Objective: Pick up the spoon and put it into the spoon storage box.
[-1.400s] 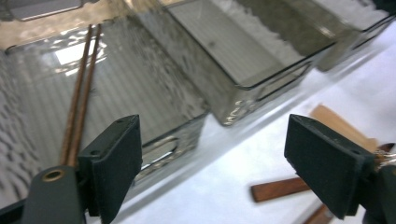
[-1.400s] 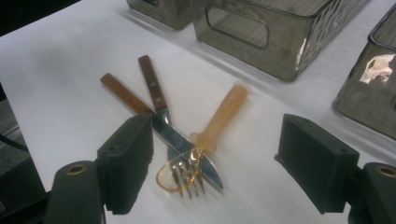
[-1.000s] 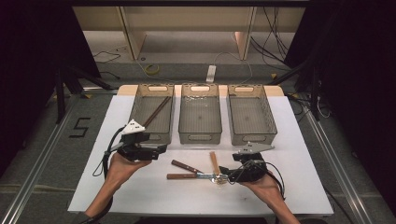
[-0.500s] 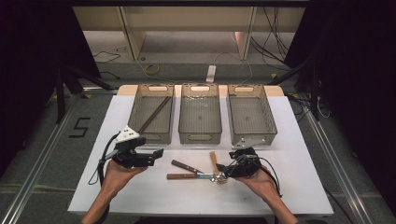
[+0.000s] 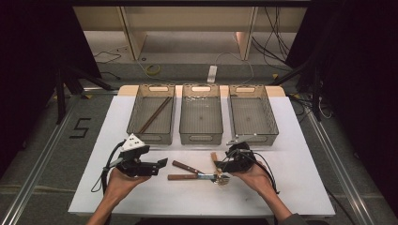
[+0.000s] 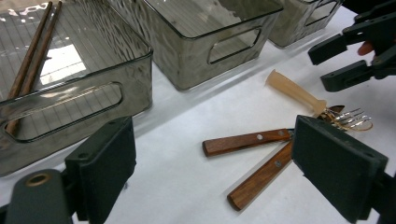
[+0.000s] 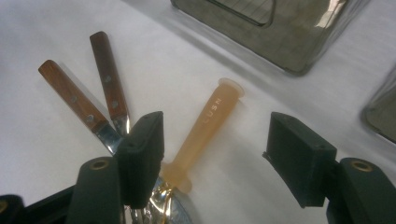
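So I'm at the white counter (image 5: 300,154) with three clear bins lined up across the far side: the left bin (image 5: 152,115) has a pair of chopsticks (image 5: 155,114) lying slantwise in it, and the middle bin (image 5: 201,115) and right bin (image 5: 251,112) sit alongside it. In front of them, between my two hands, is a little heap of cutlery.

My right hand-held gripper (image 7: 215,154) is down low right over that heap, and the thing it's lined up on is the pale amber-handled utensil (image 7: 208,128). In the right gripper view its handle runs straight up the gap between the pads, closer to the left pad (image 7: 142,154) than to the other one, not touching either as far as I can see. The jaws have just been closing in but they're apart for now, with the handle between them and nothing clamped. The metal end of that utensil is down by the bottom of that view, half tucked under the left pad.

Just beside it are two wooden-handled knives (image 7: 93,100), fanned out with handles pointing away from the gripper and blades meeting near the amber one's metal end.

My left hand-held gripper (image 6: 215,163) hangs off to the other side, jaws wide apart and empty, aimed across the counter at the same heap, well short of it.
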Demonstrator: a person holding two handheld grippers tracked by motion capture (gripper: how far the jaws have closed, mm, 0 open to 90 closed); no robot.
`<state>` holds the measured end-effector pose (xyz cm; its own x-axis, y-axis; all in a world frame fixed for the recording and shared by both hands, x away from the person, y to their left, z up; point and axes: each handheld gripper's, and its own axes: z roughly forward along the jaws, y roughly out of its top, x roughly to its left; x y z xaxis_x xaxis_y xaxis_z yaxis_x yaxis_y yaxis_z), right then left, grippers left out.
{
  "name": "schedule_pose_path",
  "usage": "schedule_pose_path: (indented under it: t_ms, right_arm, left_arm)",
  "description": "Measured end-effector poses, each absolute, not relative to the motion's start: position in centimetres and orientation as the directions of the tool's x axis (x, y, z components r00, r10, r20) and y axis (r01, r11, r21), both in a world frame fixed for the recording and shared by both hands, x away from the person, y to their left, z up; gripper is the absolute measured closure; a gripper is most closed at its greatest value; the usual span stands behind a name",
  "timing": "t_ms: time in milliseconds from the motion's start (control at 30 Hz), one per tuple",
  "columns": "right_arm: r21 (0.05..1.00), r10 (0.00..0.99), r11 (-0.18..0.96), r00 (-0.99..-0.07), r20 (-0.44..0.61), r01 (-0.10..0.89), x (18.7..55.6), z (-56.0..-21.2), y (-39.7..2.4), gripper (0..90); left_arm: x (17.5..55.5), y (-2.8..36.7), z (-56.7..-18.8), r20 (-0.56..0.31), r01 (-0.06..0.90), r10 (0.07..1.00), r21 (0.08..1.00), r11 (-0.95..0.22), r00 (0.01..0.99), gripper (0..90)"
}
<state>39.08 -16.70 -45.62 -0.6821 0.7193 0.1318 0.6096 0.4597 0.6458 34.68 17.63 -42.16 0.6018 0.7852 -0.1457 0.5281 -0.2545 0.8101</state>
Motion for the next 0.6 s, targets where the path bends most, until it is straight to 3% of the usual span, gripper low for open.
schedule_pose_path:
  t_ms: [600]
  right_arm:
    - [0.564, 0.703, 0.545, -0.705, 0.098, 0.621, 40.0, -46.7, -14.6, 48.7]
  left_arm:
    - [33.3, 17.5, -41.9, -0.090, 0.473, 0.780, 0.836, -0.278, 0.619, 12.2]
